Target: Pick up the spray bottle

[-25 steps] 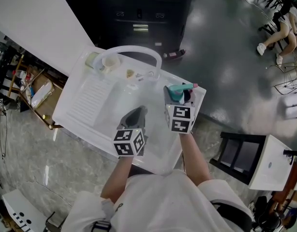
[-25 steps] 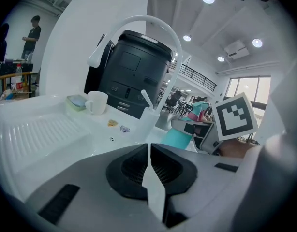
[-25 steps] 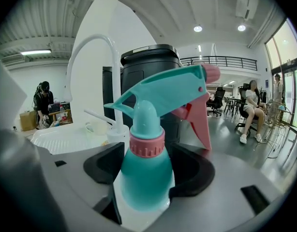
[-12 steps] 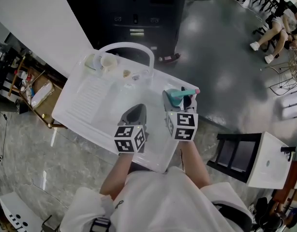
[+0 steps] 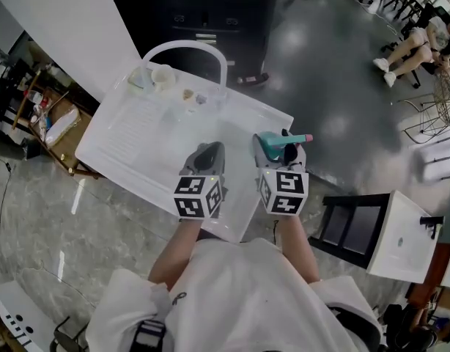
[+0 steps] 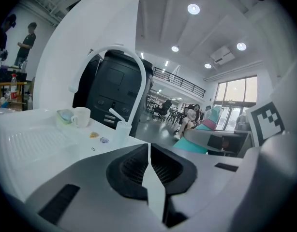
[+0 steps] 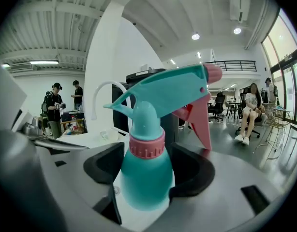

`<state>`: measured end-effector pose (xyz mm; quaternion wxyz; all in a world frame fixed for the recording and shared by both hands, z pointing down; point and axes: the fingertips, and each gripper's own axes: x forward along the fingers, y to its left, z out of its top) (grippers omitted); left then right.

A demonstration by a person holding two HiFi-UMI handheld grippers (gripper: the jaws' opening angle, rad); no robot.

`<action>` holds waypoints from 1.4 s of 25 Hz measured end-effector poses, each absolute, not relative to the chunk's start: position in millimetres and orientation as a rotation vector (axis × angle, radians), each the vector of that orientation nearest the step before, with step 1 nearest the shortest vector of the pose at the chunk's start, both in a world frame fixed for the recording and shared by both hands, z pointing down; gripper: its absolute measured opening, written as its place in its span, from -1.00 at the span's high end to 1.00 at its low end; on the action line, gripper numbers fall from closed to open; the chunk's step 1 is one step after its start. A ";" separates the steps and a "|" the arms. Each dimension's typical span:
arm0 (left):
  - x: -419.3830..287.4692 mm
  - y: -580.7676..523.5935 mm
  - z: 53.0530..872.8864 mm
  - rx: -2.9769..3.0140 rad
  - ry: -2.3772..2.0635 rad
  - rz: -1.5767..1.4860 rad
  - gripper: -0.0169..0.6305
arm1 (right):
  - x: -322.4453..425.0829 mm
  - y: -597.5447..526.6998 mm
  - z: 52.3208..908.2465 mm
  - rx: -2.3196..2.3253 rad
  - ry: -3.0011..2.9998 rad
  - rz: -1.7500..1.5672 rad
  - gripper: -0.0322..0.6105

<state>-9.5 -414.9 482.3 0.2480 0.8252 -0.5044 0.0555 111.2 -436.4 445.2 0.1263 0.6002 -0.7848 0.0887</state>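
1. The right gripper (image 5: 278,149), held in a person's hand, pinches a teal spray bottle (image 7: 144,175) by its rounded body, just below the pink collar.
2. The bottle stands upright between the two dark fingers (image 7: 194,170), one pressed against each side. Its teal spray head and pink trigger rise clear above them, with the nozzle pointing right.
3. Seen from above, the bottle is at the near right edge of a white sink unit (image 5: 130,141). Whether its base touches the surface cannot be told.
4. The left gripper (image 5: 205,160) is just to the left, over the near part of the sink unit, with its jaws pressed together.
5. At the far end of the unit is a white arched tap (image 5: 182,48), with a white mug (image 5: 163,75) near its left foot.
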 end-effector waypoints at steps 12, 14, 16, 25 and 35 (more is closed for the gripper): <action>25.4 -389.8 456.2 2.347 -1.369 0.114 0.84 | 130.5 -385.4 431.4 1.775 -2.282 0.232 -0.05; 34.7 -384.9 454.9 2.355 -1.355 0.106 0.84 | 133.8 -377.0 431.6 1.767 -2.295 0.235 -0.05; 44.7 -380.1 451.4 2.379 -1.336 0.104 0.84 | 138.2 -371.0 432.9 1.773 -2.295 0.242 -0.05; 53.2 -368.9 446.8 2.450 -1.330 0.157 0.84 | 132.7 -361.3 440.6 1.745 -2.278 0.220 -0.05; 50.0 -371.3 447.6 2.459 -1.339 0.177 0.84 | 114.0 -366.1 440.1 1.709 -2.303 0.210 -0.05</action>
